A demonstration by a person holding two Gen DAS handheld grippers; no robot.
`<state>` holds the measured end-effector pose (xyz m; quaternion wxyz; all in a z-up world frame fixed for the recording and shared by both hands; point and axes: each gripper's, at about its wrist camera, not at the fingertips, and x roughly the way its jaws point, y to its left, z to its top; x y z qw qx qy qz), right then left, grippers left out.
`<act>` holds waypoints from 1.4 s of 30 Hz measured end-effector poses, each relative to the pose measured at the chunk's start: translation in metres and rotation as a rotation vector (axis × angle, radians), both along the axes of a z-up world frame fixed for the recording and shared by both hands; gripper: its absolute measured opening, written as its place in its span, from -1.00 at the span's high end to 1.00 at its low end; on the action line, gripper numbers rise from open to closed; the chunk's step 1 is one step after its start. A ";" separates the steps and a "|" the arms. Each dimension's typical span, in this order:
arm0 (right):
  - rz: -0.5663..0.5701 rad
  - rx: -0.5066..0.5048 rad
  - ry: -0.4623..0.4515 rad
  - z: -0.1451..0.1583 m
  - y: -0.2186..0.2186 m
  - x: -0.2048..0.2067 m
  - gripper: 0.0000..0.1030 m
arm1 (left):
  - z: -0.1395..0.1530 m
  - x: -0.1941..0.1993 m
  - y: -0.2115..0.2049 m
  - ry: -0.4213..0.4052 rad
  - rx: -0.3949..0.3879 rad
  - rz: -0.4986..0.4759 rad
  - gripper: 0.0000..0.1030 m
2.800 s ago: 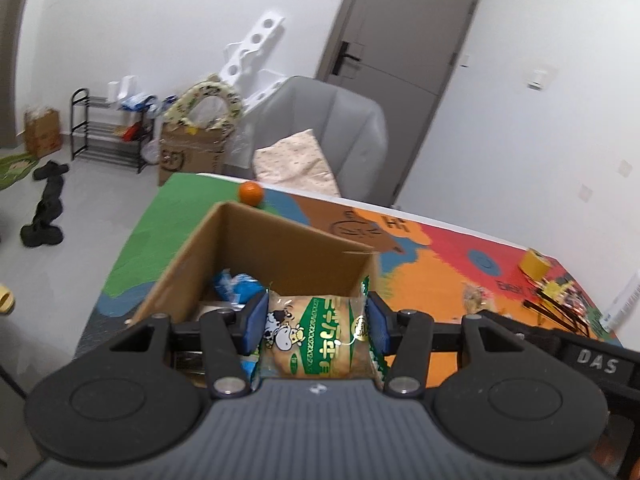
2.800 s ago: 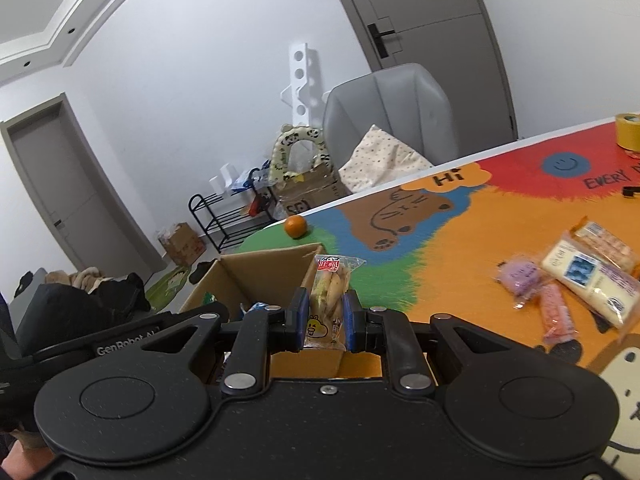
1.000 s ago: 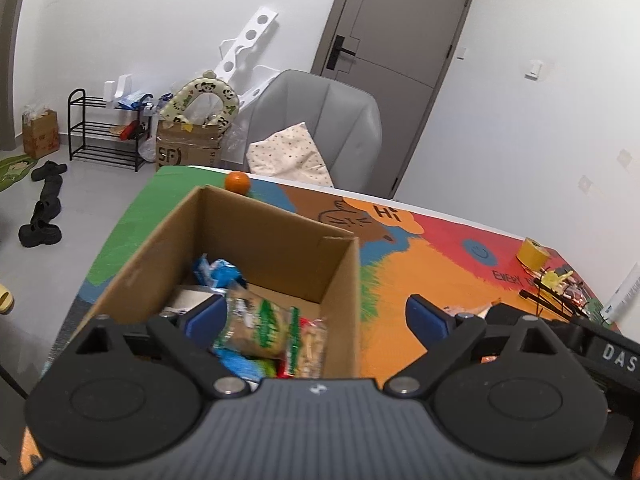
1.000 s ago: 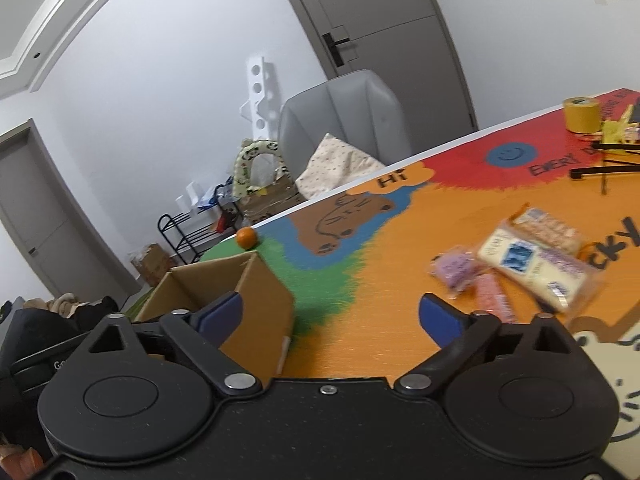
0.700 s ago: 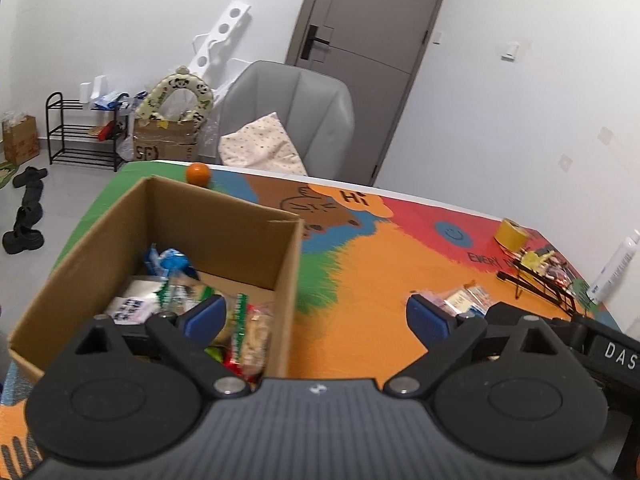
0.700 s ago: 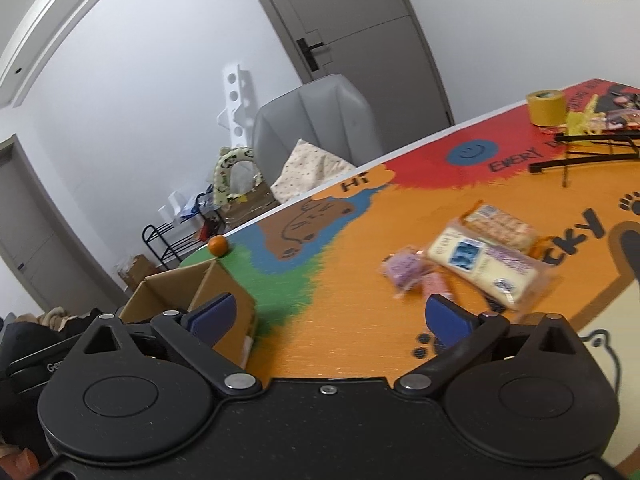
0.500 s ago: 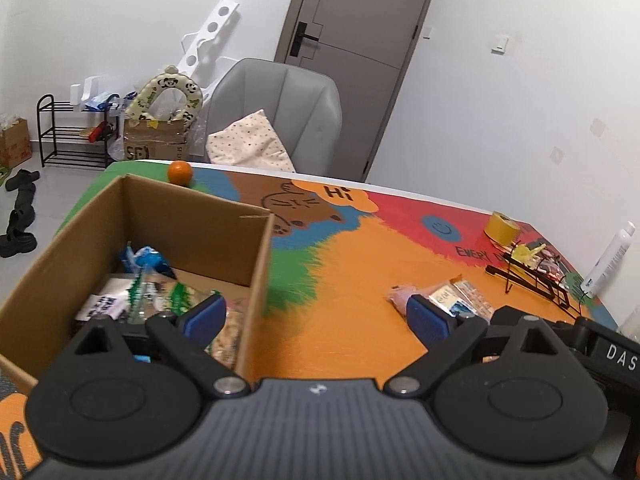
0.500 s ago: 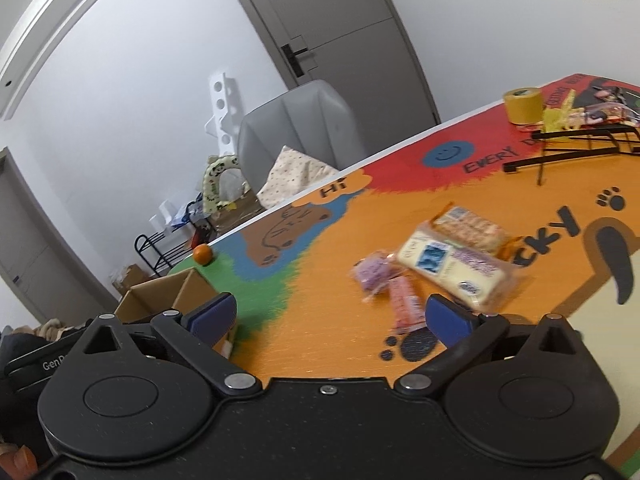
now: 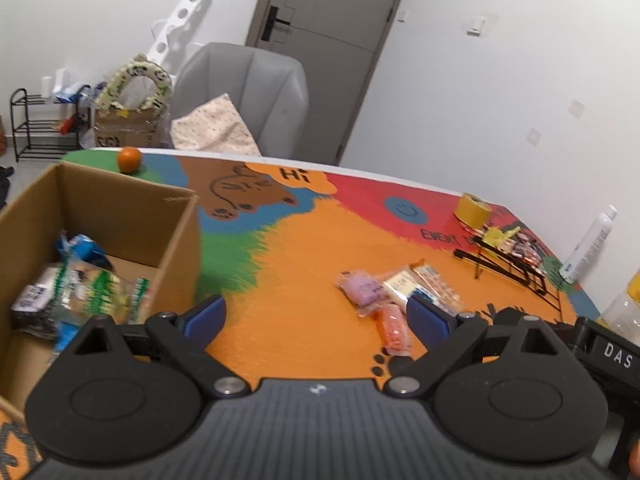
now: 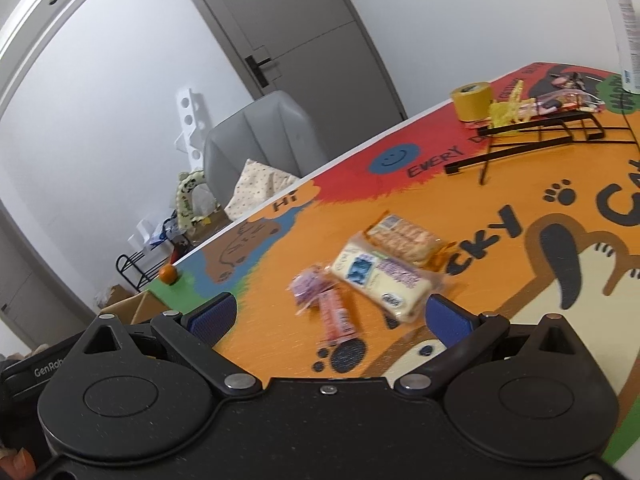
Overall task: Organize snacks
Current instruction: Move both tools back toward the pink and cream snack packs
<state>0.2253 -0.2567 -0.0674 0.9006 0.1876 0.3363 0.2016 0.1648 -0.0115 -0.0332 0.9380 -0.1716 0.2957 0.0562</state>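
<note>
- My left gripper (image 9: 316,316) stands with its jaws spread wide and nothing between them; it hangs above the orange part of the table mat (image 9: 304,264), just right of the cardboard box (image 9: 176,240).
- My right gripper (image 10: 332,316) also has its jaws wide apart and empty, facing the loose snacks on the mat.
- The cardboard box sits at the left end of the table, top open. Inside it lie several packets: green-and-clear wrapped snacks (image 9: 100,292), a blue packet (image 9: 82,248) toward the back, and a dark-printed pack (image 9: 32,304) at the left. Labels are too blurred to read.
- Four snacks lie outside the box, clustered on the orange area, well apart from it: a purple packet (image 10: 308,286), a pink bar (image 10: 336,316) just in front of it and touching or nearly so, a long white-and-blue pack (image 10: 380,280), and a clear pack of biscuits (image 10: 408,238) behind that, edge to edge with it.
- In the left wrist view the pink bar lies just beside my left gripper's right finger (image 9: 428,320); I cannot tell whether they touch.
- An orange fruit (image 9: 129,159) rests on the green corner of the mat behind the box.
- A roll of yellow tape (image 10: 472,100), a black wire rack (image 10: 528,136) with small wrapped items, and a white spray bottle (image 10: 624,28) stand at the far right end.
- A grey chair (image 9: 248,92) with a patterned cushion (image 9: 216,128) stands beyond the table.
</note>
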 end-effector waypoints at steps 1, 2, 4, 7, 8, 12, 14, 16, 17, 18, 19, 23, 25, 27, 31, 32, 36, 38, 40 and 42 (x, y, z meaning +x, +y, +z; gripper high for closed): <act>-0.007 -0.001 0.002 -0.001 -0.002 0.002 -1.00 | -0.001 0.002 -0.002 0.003 -0.007 -0.008 -0.87; -0.012 -0.002 0.005 -0.002 -0.004 0.004 -1.00 | -0.003 0.005 -0.004 0.005 -0.012 -0.013 -0.87; -0.018 -0.005 0.007 -0.004 -0.007 0.006 -0.98 | -0.005 0.009 -0.008 0.009 -0.019 -0.020 -0.87; -0.020 -0.008 0.010 -0.008 -0.009 0.011 -0.91 | -0.009 0.015 -0.012 0.009 -0.025 -0.031 -0.87; -0.019 -0.007 0.012 -0.009 -0.009 0.012 -0.88 | -0.009 0.017 -0.014 0.009 -0.025 -0.033 -0.86; -0.023 0.002 0.029 -0.015 -0.011 0.020 -0.69 | -0.014 0.023 -0.016 0.006 -0.031 -0.038 -0.85; -0.021 0.006 0.033 -0.017 -0.010 0.024 -0.65 | -0.016 0.027 -0.015 0.012 -0.038 -0.036 -0.82; -0.018 0.006 0.033 -0.019 -0.010 0.027 -0.63 | -0.019 0.031 -0.014 0.019 -0.044 -0.037 -0.82; -0.016 0.004 0.033 -0.019 -0.009 0.029 -0.62 | -0.020 0.033 -0.014 0.021 -0.044 -0.038 -0.82; -0.014 -0.001 0.035 -0.021 -0.009 0.032 -0.59 | -0.021 0.036 -0.015 0.024 -0.043 -0.039 -0.82; -0.013 -0.004 0.037 -0.022 -0.008 0.034 -0.56 | -0.022 0.037 -0.015 0.027 -0.042 -0.041 -0.81; -0.008 -0.010 0.044 -0.026 -0.007 0.045 -0.47 | -0.027 0.046 -0.019 0.037 -0.048 -0.054 -0.76; -0.011 -0.011 0.048 -0.028 -0.007 0.050 -0.44 | -0.030 0.051 -0.022 0.044 -0.048 -0.060 -0.73; -0.012 -0.014 0.054 -0.031 -0.007 0.056 -0.39 | -0.033 0.057 -0.025 0.052 -0.049 -0.066 -0.67; -0.016 -0.033 0.066 -0.036 -0.004 0.064 -0.34 | -0.039 0.067 -0.031 0.066 -0.052 -0.083 -0.57; -0.016 -0.042 0.063 -0.037 -0.003 0.066 -0.34 | -0.041 0.070 -0.032 0.071 -0.058 -0.087 -0.52; -0.013 -0.061 0.061 -0.041 0.001 0.072 -0.34 | -0.048 0.080 -0.038 0.092 -0.066 -0.104 -0.32; -0.013 -0.069 0.066 -0.045 0.002 0.077 -0.34 | -0.051 0.085 -0.040 0.101 -0.070 -0.109 -0.30; -0.013 -0.072 0.075 -0.049 0.001 0.081 -0.34 | -0.053 0.089 -0.041 0.105 -0.068 -0.107 -0.29; -0.007 -0.076 0.085 -0.054 0.001 0.084 -0.23 | -0.055 0.092 -0.042 0.110 -0.068 -0.102 -0.28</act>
